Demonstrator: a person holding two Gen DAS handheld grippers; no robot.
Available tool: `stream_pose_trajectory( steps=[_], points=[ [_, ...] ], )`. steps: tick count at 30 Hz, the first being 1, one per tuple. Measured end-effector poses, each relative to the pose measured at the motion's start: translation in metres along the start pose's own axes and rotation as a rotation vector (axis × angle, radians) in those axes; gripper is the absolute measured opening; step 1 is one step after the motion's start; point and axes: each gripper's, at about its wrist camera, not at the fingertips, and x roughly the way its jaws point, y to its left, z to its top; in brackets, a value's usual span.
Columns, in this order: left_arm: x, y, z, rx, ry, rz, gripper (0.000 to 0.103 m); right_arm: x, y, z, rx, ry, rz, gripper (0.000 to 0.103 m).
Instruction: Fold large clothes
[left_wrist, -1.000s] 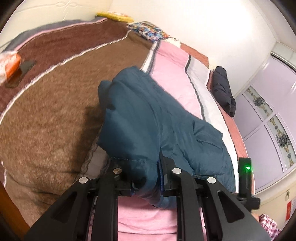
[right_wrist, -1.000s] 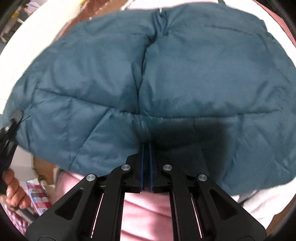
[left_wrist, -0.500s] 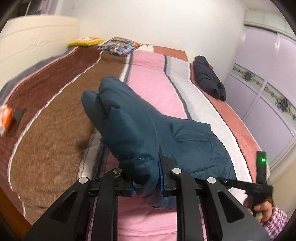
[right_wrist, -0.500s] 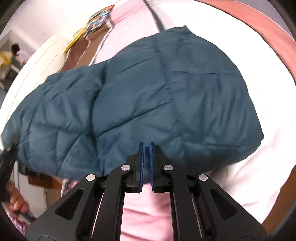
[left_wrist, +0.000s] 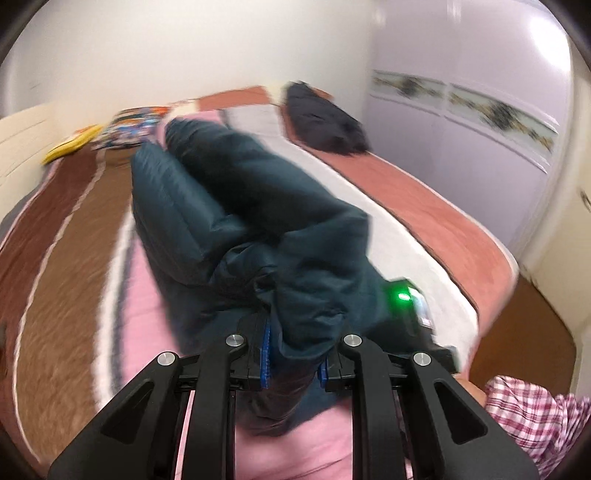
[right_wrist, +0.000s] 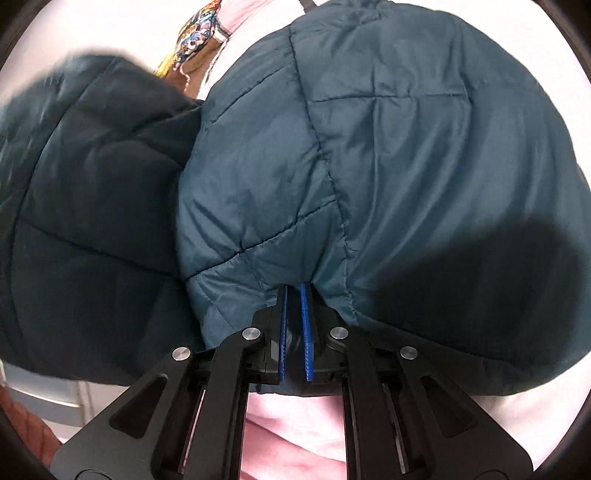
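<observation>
A large teal quilted puffer jacket (left_wrist: 236, 206) lies on the striped bed, one part raised and carried over the rest. My left gripper (left_wrist: 293, 350) is shut on a thick bunch of its fabric, which bulges between the blue pads. In the right wrist view the jacket (right_wrist: 388, 155) fills the frame, with a darker folded layer (right_wrist: 85, 221) at the left. My right gripper (right_wrist: 294, 325) has its blue pads slightly apart at the jacket's hem, with fabric between them. The right gripper's body, with a green light (left_wrist: 402, 295), shows beside the left gripper.
The bedspread has brown (left_wrist: 62, 258), pink (left_wrist: 144, 306), white and salmon (left_wrist: 424, 206) stripes. A dark folded garment (left_wrist: 325, 122) lies at the far end, with colourful pillows (left_wrist: 129, 125) near the headboard. A lilac wardrobe (left_wrist: 461, 92) stands right. A plaid sleeve (left_wrist: 528, 417) is lower right.
My left gripper has swung right with the jacket bunch, bringing it over the rest and close to the right gripper. The right gripper's pads, closed before, now stand slightly apart at the hem.
</observation>
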Motion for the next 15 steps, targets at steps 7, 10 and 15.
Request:
stream_pose_trajectory(
  steps=[7, 10, 15],
  points=[
    [0.066, -0.053, -0.011, 0.104, 0.128, -0.1, 0.018, -0.008, -0.011, 0.003, 0.0, 0.017, 0.047, 0.009],
    [0.083, -0.064, -0.017, 0.129, 0.147, -0.106, 0.019, -0.01, -0.024, 0.005, 0.056, 0.027, 0.094, 0.005],
    [0.092, -0.052, -0.019, 0.079, 0.193, -0.141, 0.019, -0.021, -0.045, -0.002, 0.166, 0.067, 0.198, 0.008]
  ],
)
